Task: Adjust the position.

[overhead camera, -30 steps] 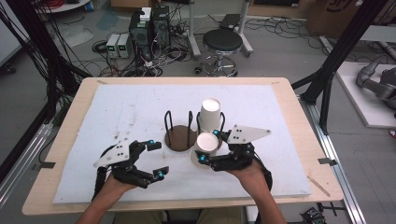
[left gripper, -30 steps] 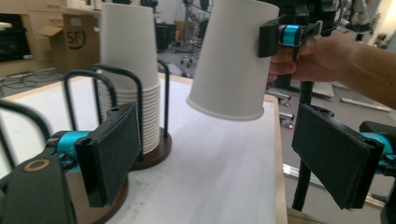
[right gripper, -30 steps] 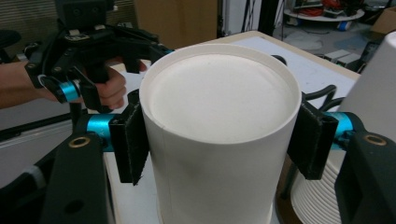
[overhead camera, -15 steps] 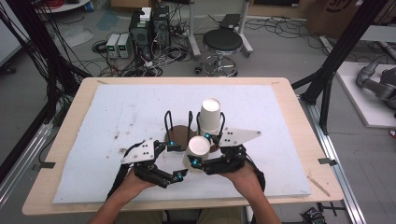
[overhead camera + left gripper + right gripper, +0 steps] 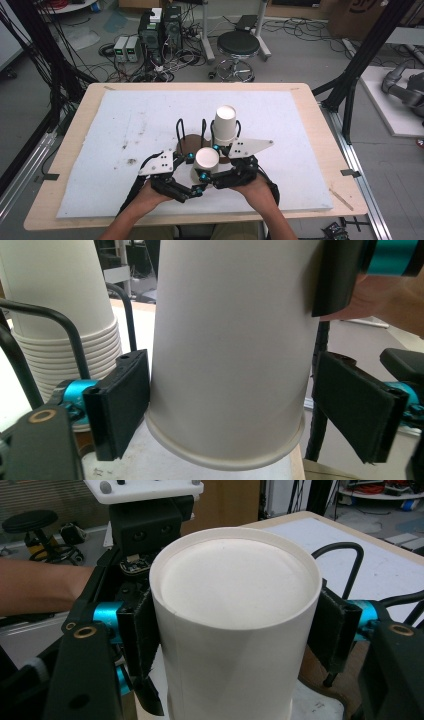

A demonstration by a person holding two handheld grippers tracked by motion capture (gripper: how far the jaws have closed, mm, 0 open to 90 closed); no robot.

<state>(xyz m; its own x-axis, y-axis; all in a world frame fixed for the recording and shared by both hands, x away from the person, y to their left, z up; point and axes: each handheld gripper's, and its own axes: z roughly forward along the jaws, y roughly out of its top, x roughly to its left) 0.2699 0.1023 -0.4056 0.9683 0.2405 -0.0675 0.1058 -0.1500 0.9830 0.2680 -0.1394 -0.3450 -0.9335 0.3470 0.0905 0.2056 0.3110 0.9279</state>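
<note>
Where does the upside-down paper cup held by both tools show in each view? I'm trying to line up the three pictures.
High view: the paper cup sits low and centre, between the two tools.
Left gripper view: the cup takes up the middle, rim down.
Right gripper view: the cup is at centre, its base facing up.
Shared landmark: the black wire rack.

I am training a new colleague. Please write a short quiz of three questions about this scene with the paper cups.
1. True or false: the right gripper is shut on the upside-down cup.
2. Which left gripper pad is apart from the cup? A. left B. right
3. What stands in the black wire rack?

Key: 1 true; 2 B; 3 a stack of cups.
</note>
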